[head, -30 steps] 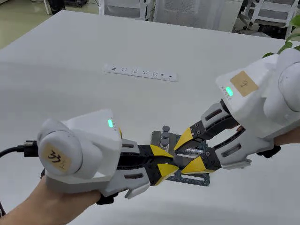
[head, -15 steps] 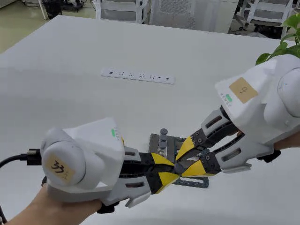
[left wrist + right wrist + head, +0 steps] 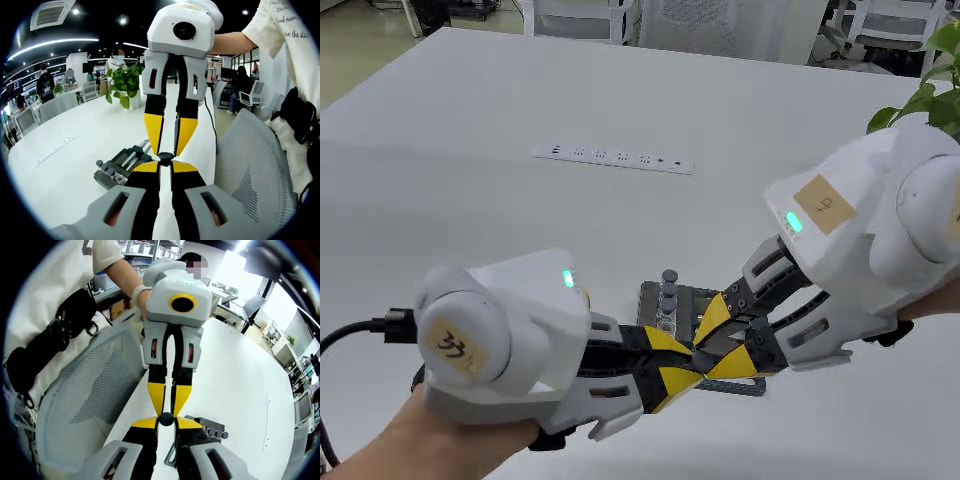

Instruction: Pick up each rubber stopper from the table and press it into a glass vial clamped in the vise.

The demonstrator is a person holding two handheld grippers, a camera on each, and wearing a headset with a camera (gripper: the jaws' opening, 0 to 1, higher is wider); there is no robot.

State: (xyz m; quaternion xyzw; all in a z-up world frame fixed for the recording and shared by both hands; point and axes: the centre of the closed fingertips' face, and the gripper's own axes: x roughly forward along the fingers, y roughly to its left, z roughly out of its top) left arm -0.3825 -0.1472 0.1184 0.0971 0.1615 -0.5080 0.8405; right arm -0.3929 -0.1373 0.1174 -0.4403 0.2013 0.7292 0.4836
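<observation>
Right gripper [image 3: 705, 352] has closed in since a second ago. Its tips, then apart from the left gripper [image 3: 688, 362], now flank the stopper [image 3: 165, 156] at that gripper's tips. Green lights [image 3: 567, 279], dim half a second ago, glow again.

Tan sticker [image 3: 458, 347], rounded end of white left gripper [image 3: 694, 363]: handwritten "33", then an unclear mark.
Tan sticker [image 3: 823, 206], white right gripper [image 3: 699, 351]: handwriting, illegible.
White T-shirt print [image 3: 287, 20]: partial, unreadable words.
</observation>
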